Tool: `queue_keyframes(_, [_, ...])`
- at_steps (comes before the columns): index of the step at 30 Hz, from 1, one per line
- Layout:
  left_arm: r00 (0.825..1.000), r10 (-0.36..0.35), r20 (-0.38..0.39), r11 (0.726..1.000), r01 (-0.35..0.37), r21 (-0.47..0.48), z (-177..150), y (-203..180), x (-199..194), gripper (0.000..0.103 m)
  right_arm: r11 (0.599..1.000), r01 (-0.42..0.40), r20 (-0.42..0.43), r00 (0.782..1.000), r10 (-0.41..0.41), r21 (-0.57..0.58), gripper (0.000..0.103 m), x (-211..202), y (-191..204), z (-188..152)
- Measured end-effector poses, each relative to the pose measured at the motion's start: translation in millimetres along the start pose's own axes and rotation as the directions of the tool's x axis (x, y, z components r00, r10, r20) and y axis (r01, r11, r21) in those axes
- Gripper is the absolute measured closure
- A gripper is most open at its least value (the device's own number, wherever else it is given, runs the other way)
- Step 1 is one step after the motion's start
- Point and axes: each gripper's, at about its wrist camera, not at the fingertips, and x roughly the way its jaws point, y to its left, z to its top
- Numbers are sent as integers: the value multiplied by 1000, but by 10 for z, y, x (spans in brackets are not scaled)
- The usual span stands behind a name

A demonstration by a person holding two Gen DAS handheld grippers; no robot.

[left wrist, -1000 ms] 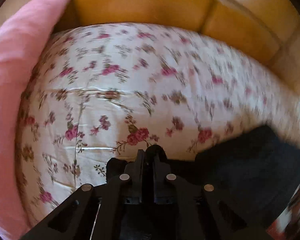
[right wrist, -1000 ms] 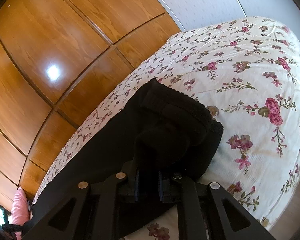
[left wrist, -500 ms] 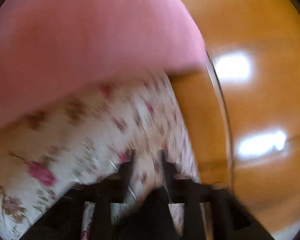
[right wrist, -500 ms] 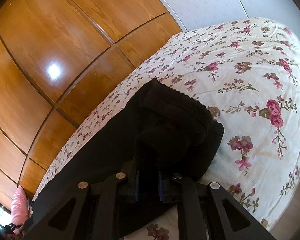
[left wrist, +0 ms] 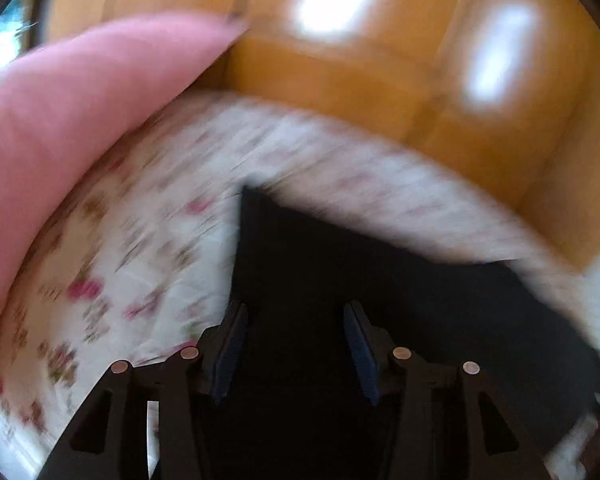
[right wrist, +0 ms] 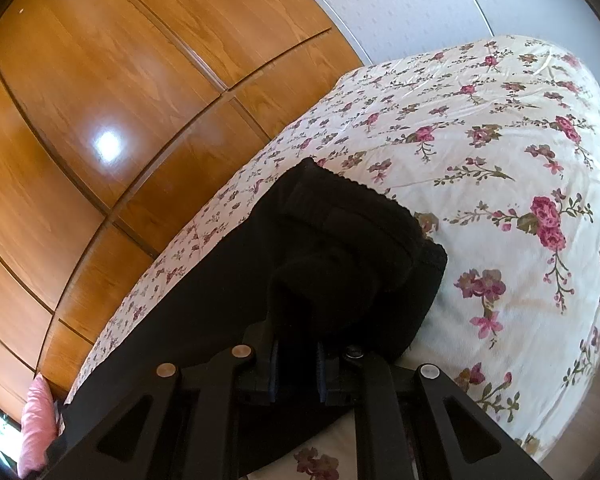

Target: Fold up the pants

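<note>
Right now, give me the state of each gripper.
Left gripper: open, jaws just opened, pants beneath, not gripped.
Right gripper: shut on pants.

Floral bedspread (right wrist: 500, 128), pink pillow (left wrist: 60, 120) (blurred), wooden wardrobe (right wrist: 120, 80).

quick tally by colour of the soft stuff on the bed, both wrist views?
Black: 1, the pants
Pink: 1, the pillow
Floral white: 1, the bedspread
Total: 3
</note>
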Motion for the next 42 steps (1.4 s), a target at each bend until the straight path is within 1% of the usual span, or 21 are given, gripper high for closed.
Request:
queue_keyframes(1, [1000, 0, 7, 995, 1, -99, 41, 68, 33, 52, 1000, -3, -6, 1000, 3, 5, 91, 2, -4, 8])
queue_keyframes(2, [999, -12, 33, 981, 19, -194, 76, 99, 2, 52, 1000, -6, -14, 1000, 6, 12, 91, 3, -9, 20])
queue_keyframes(4, [997, -25, 67, 962, 42, -271, 114, 77, -92, 54, 1000, -14, -23, 1000, 15, 26, 91, 6, -27, 32])
queue_keyframes(5, [997, -3, 79, 961, 25, -276, 126, 1, -161, 54, 999, -17, -22, 1000, 18, 30, 91, 6, -32, 30])
queue_keyframes(6, [996, 12, 92, 965, 13, -263, 130, -104, -228, 54, 999, -16, -18, 1000, 16, 29, 91, 4, -30, 25])
queue_keyframes(7, [992, -19, 123, 973, 47, -227, 113, -249, -319, 54, 1000, -12, -11, 1000, 12, 23, 91, 1, -19, 13])
queue_keyframes(8, [985, -78, 156, 976, 107, -188, 77, -363, -397, 54, 1000, -8, -6, 1000, 9, 20, 90, -2, -12, 5])
queue_keyframes(10, [969, -172, 180, 974, 195, -119, 11, -609, -401, 52, 1000, -7, 0, 1000, 7, 19, 90, -4, -9, 2])
queue_keyframes(11, [959, -228, 170, 968, 243, -67, -50, -795, -381, 52, 1000, -8, 1, 1000, 8, 24, 90, -5, -14, 3])
queue_keyframes(14, [955, -284, 89, 959, 282, 34, -169, -1222, -189, 51, 999, -10, 1, 1000, 10, 30, 89, -6, -14, 7])
queue_keyframes(16, [958, -285, 21, 957, 284, 58, -281, -1392, 9, 51, 1000, -2, -6, 1000, 3, 26, 89, -4, 0, 19])
queue_keyframes(17, [970, -244, -13, 966, 244, 84, -357, -1463, 115, 51, 1000, 3, -11, 1000, -3, 22, 88, -3, 10, 27])
queue_keyframes(18, [979, -203, -13, 972, 203, 123, -418, -1500, 162, 52, 1000, 9, -16, 1000, -8, 16, 88, -1, 20, 36])
queue_keyframes(19, [982, -185, 30, 971, 178, 161, -480, -1541, 102, 52, 1000, 16, -22, 1000, -16, 7, 88, 3, 34, 45])
queue_keyframes(21, [986, -161, 38, 969, 151, 195, -560, -1560, 27, 52, 999, 41, -38, 998, -42, -23, 87, 14, 81, 70])
queue_keyframes(25, [982, -181, 50, 961, 166, 220, -669, -1476, -116, 52, 984, 112, -54, 991, -121, -140, 85, 28, 224, 104])
queue_keyframes(31, [978, -197, 75, 961, 178, 212, -659, -1439, -85, 52, 937, 210, -41, 972, -231, -280, 74, 5, 388, 140])
queue_keyframes(34, [977, -202, 75, 961, 182, 209, -656, -1434, -75, 52, 912, 251, -22, 962, -273, -325, 64, -20, 443, 152])
queue_keyframes(36, [975, -211, 74, 960, 192, 202, -654, -1416, -78, 52, 881, 305, 9, 946, -324, -361, 43, -42, 482, 165])
queue_keyframes(38, [973, -217, 75, 960, 199, 198, -654, -1404, -81, 52, 860, 348, 41, 932, -359, -373, 42, -76, 476, 186])
queue_keyframes(42, [973, -216, 78, 960, 197, 199, -665, -1401, -91, 52, 854, 364, 52, 927, -372, -372, 42, -132, 468, 263])
